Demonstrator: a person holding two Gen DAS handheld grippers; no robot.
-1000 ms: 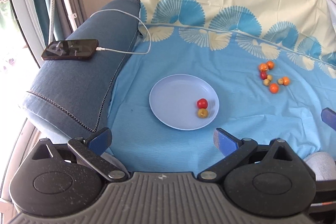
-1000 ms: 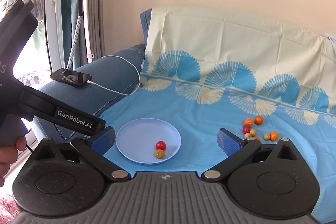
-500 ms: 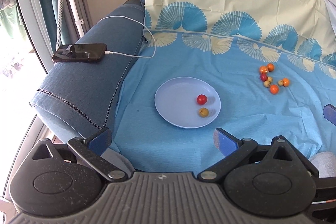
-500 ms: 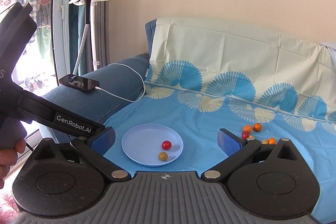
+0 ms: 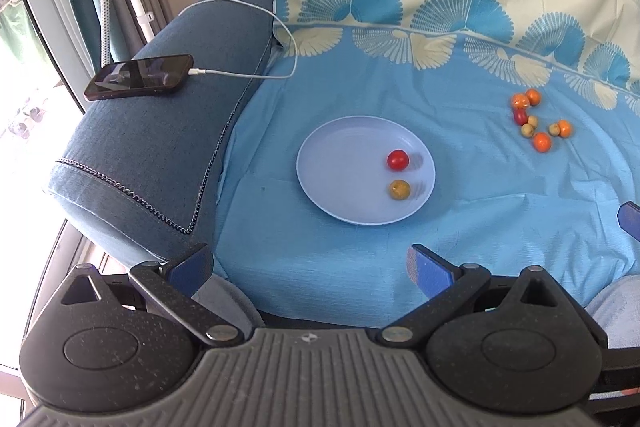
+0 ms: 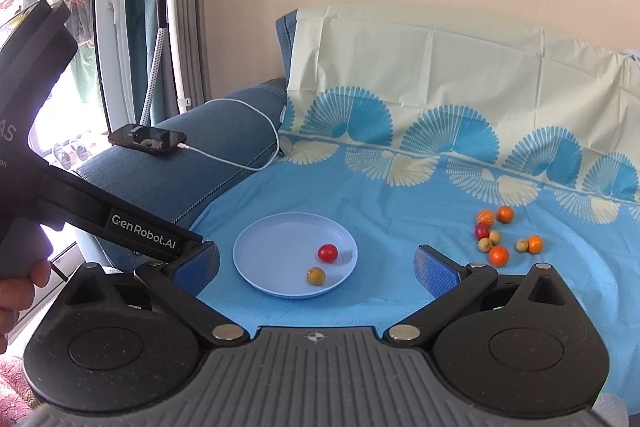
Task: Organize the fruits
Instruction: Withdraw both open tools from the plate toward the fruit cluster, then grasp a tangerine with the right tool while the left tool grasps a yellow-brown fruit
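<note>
Two fruits lie in the light blue plate (image 5: pixel 344 163), which sits on the blue sheet (image 5: pixel 460 211) ahead of the left gripper (image 5: pixel 310 265) and slightly to its right: a red fruit (image 5: pixel 397 160) and, nearer the gripper, a yellow-brown fruit (image 5: pixel 399 189). They lie close together in the plate's right half, apart from each other. Far left of the gripper a phone (image 5: pixel 140 77) rests on the sofa arm (image 5: pixel 160 147) with a white cable (image 5: pixel 256 39) plugged in. Off to the right, well apart from the plate, a cluster of small fruits (image 5: pixel 538 121) lies on the sheet: orange ones, a dark red one and a few tan ones.

From the right wrist view, the plate (image 6: pixel 268 247) lies ahead between the fingers of the right gripper (image 6: pixel 316 265), with the red fruit (image 6: pixel 327 253) behind the yellow-brown fruit (image 6: pixel 315 275). The cluster (image 6: pixel 502 237) lies ahead to the right.

Both grippers hold their jaws spread wide, with nothing between them. A hand (image 6: pixel 16 291) grips the left tool at the far left.

Compared with a second ago, both views have drawn back and lifted, so the plate looks farther off, and the two fruits in it, touching then, have rolled apart.
</note>
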